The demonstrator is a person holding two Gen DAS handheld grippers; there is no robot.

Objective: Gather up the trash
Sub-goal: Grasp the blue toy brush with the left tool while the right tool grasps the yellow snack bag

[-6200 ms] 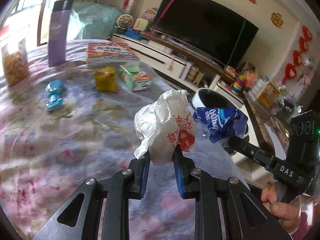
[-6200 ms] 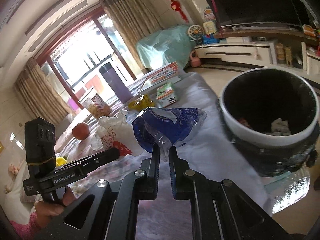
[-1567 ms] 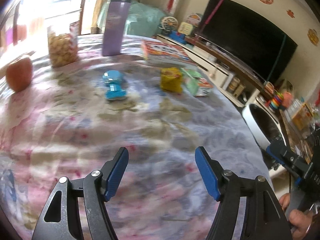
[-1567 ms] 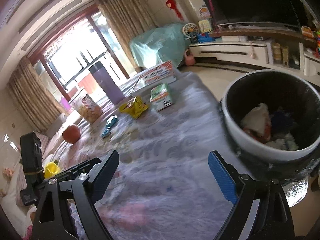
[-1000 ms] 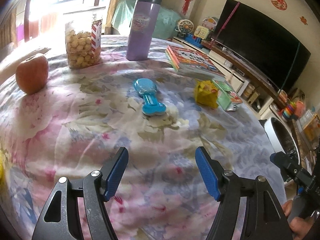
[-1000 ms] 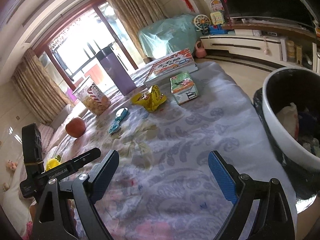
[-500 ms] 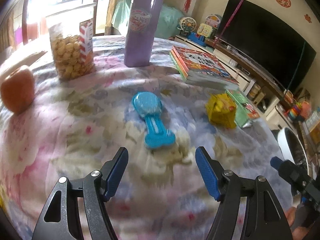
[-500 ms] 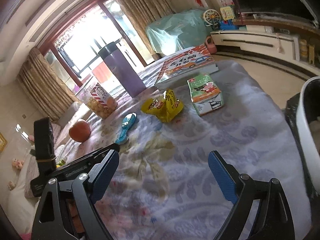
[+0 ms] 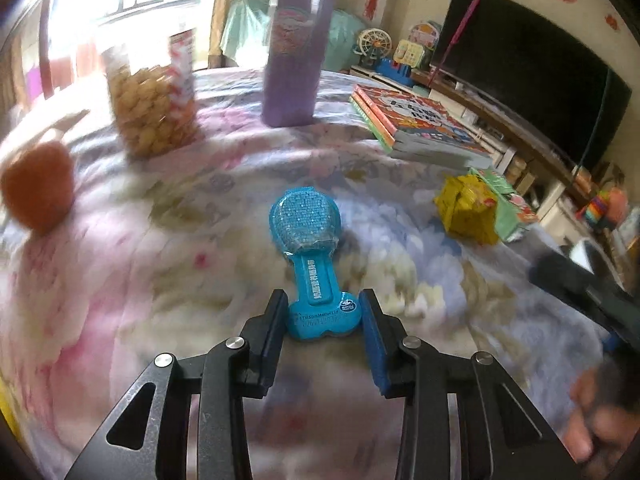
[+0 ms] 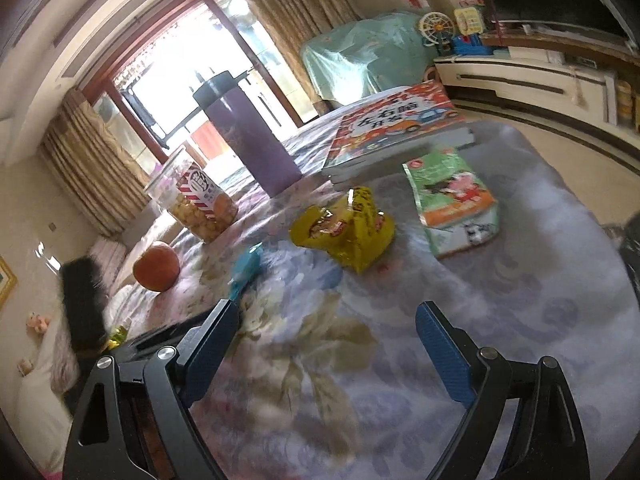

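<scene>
On the flowered cloth that covers the surface (image 9: pixel 120 280), we see a blue blister pack (image 9: pixel 310 258) lying flat, with a round bubble at the far end and a wider foot at the near end. Our left tool (image 9: pixel 323 318) is low over this foot. Its two blue pads stand on either side of the foot and they are closing on it; a thin gap shows on the left side, so we cannot say the pads press yet.

Our right tool (image 10: pixel 326 338) hovers with its pads wide apart and nothing between them. Beyond it lies a crumpled yellow snack wrapper (image 10: pixel 344 230), and just to the right of the wrapper lies a green carton (image 10: pixel 454 200). Behind both is a stack of picture books (image 10: pixel 394 128).

Further back stand a purple flask (image 9: pixel 298 46) and a clear jar of round snacks (image 9: pixel 154 108), both upright. A red apple (image 10: pixel 156 266) rests near the left edge of the cloth. From the right wrist view the blue pack (image 10: pixel 246 268) shows between the apple and the yellow wrapper, blurred. A hand (image 9: pixel 592 428) shows at the lower right of the left wrist view, also blurred.
</scene>
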